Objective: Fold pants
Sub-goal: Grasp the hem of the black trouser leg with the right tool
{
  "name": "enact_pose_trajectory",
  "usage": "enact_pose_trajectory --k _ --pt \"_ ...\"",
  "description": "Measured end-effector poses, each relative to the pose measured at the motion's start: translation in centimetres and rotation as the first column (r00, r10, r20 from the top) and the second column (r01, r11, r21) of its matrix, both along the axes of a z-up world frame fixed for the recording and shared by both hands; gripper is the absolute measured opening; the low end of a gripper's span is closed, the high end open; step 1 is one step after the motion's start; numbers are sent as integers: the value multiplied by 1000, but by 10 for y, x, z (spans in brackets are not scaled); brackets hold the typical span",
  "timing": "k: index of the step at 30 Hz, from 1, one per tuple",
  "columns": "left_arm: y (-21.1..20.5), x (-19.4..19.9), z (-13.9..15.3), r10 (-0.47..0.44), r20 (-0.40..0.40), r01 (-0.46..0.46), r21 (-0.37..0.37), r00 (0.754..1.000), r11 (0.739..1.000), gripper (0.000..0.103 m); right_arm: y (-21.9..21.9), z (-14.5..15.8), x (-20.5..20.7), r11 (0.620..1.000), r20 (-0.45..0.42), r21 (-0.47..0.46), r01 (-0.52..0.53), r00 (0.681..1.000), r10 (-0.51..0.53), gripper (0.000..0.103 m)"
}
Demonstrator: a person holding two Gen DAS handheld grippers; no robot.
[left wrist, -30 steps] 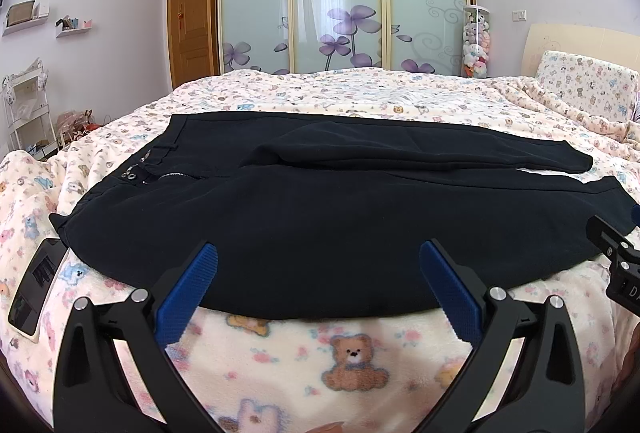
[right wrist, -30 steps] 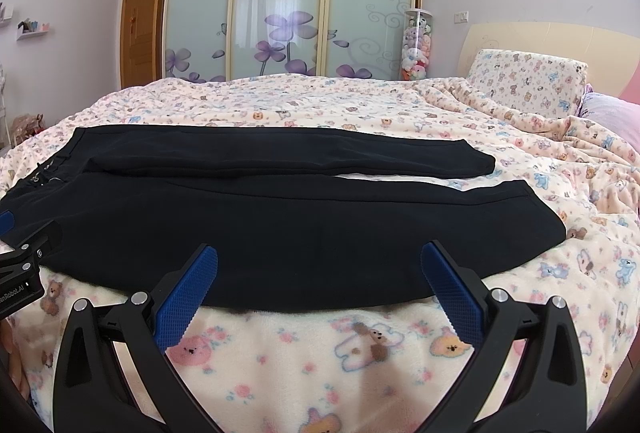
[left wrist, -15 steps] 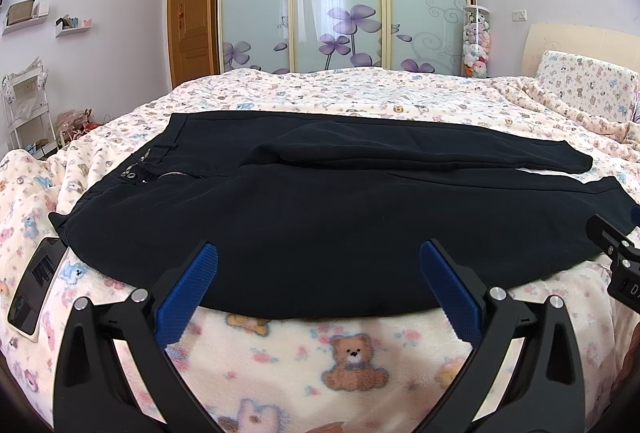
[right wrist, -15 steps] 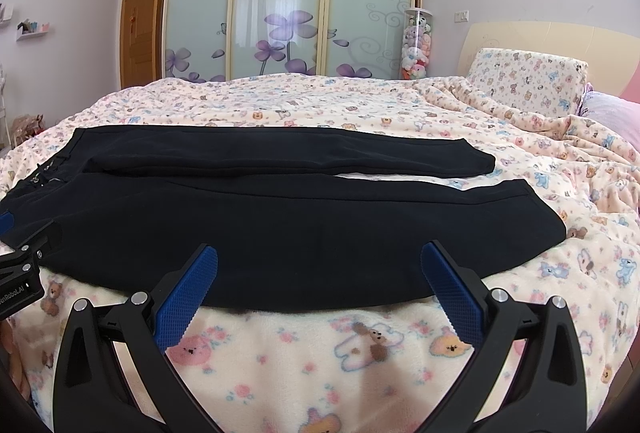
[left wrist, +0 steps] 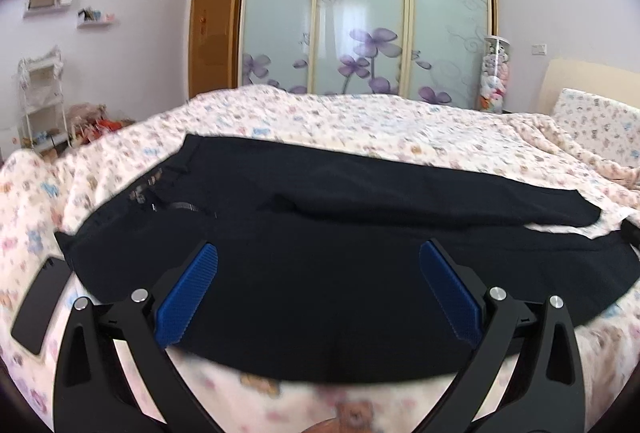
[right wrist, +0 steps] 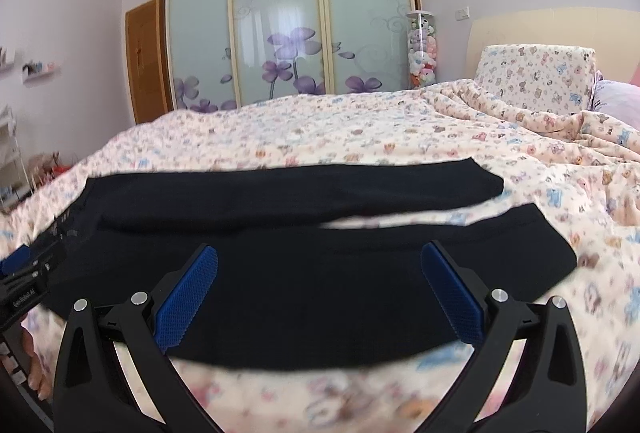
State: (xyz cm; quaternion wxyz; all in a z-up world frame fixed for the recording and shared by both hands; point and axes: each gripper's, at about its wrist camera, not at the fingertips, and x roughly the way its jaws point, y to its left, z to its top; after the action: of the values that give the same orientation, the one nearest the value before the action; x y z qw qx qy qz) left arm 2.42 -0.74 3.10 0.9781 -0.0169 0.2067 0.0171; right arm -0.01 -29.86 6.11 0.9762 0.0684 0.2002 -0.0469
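- both grippers have moved forward since half a second ago: the blue pads, which stood short of the near hem, now reach over the black cloth, and both views are blurred.
- left gripper [left wrist: 318,289]: jaws released and spread wide, holding nothing, over the near leg close to the waist end.
- right gripper [right wrist: 319,287]: jaws released and wide too, holding nothing, over the near leg toward the cuff end.
- pants [left wrist: 360,273]: lying flat across the bed [right wrist: 360,129], waistband to the left, the two legs running right with a sliver of blanket between them.
- a dark phone [left wrist: 42,303] lies on the blanket just beside the waistband corner.
- a mirrored wardrobe [right wrist: 288,21] stands behind.
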Motion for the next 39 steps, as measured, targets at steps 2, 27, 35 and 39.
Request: enact_pose_trajectory --k 2,27,35,39 --pt "-3 10 3 26 6 -26 22 1000 999 101 -17 5 19 998 -24 39 -51 998 52 102" --pt "-13 37 -35 -281 -65 273 -110 958 956 101 -292 -40 243 859 -331 443 257 937 -110 102" --pt "-11 51 -43 -303 -118 280 -178 946 943 101 -317 -48 267 890 -324 354 287 930 -171 80" --pt "-7 56 -46 -307 -141 275 -209 941 939 101 -319 -61 279 903 -359 294 314 912 -200 75"
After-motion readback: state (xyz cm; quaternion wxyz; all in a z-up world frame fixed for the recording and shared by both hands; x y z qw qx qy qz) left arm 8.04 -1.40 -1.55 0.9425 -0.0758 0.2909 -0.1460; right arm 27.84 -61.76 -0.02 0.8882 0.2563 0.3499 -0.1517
